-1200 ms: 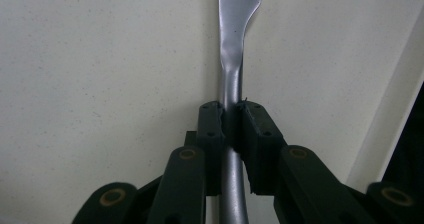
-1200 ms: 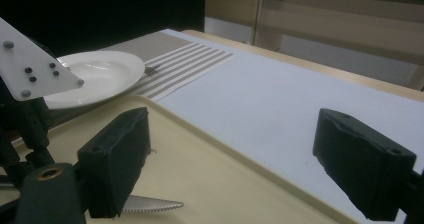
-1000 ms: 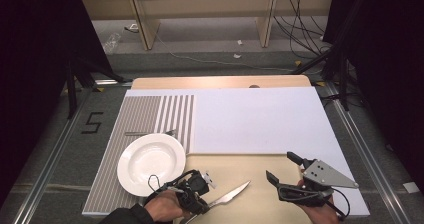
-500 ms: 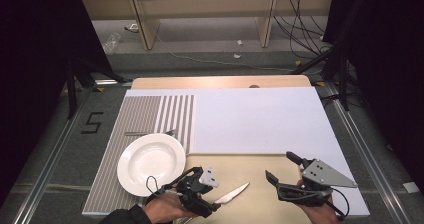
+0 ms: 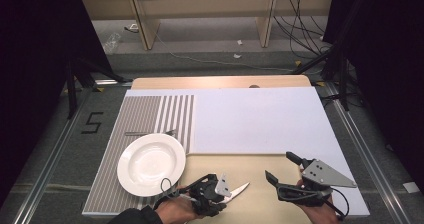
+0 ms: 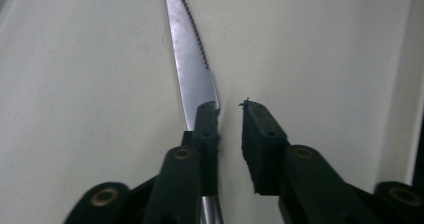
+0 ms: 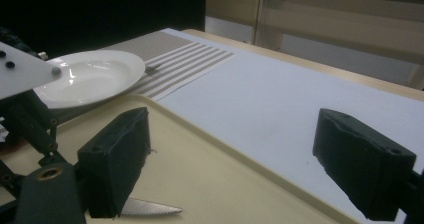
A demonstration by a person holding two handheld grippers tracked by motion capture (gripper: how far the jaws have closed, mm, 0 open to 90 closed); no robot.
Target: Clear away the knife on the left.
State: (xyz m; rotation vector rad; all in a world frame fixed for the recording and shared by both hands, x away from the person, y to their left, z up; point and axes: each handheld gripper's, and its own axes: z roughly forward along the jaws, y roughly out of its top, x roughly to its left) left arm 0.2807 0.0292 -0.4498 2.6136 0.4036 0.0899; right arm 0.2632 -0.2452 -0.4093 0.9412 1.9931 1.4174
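That knife (image 6: 192, 69) is thin, stiff, slick steel, so the left gripper (image 6: 230, 116), jaws nearly together with a gap, handle under one jaw, should pinch the handle; right gripper (image 7: 245, 154) spread wide.

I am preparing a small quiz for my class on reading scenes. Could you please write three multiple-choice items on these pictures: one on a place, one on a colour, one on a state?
1. Where does the knife lie?
A. On the plate
B. On the beige board, to the right of the plate
C. On the striped mat

2. Which colour is the plate?
A. White
B. Blue
C. Black

3. How do the jaws of the right gripper stand?
A. Shut on a fork
B. Wide apart, with nothing between them
C. Shut on the rim of the plate

Key: 1 B, since the blade rests on the beige surface beside the plate; 2 A, as the high view shows it plain white; 3 B, because the right gripper view shows a broad empty gap between the jaws.
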